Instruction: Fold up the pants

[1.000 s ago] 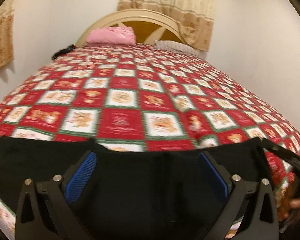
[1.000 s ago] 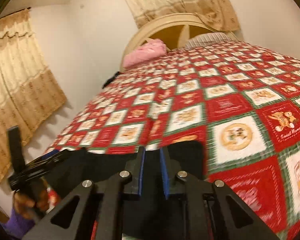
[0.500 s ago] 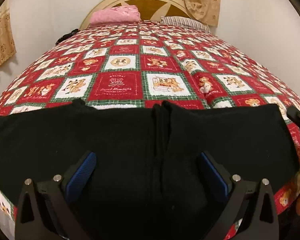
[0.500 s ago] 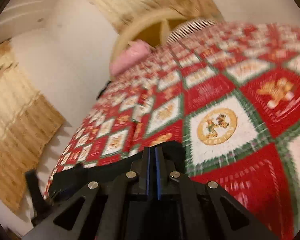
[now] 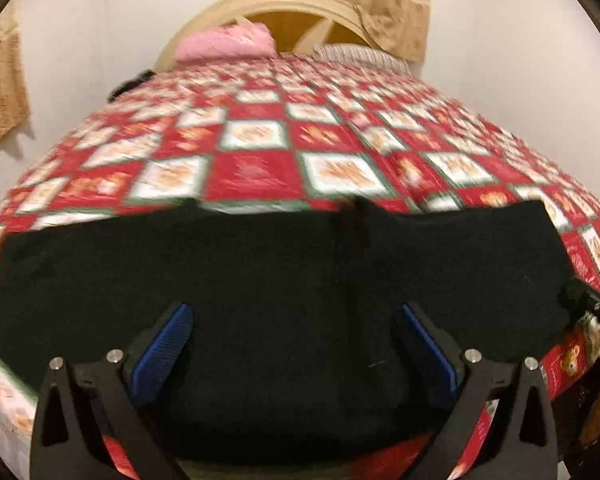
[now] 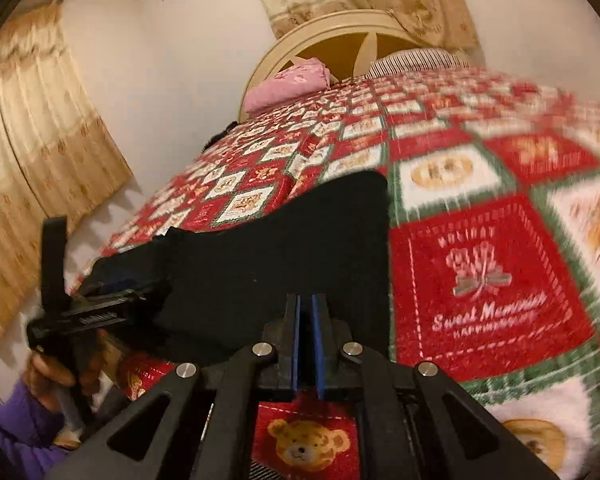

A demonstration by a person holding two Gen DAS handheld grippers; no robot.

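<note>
One pants (image 5: 260, 280) on quilt (image 5: 252, 168) | left gripper (image 5: 296, 344) spread | right gripper (image 6: 308, 332) nearly closed, empty

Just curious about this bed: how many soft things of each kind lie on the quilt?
Black pants: 1
Pink folded cloth: 1
Striped pillow: 1
Total: 3
</note>
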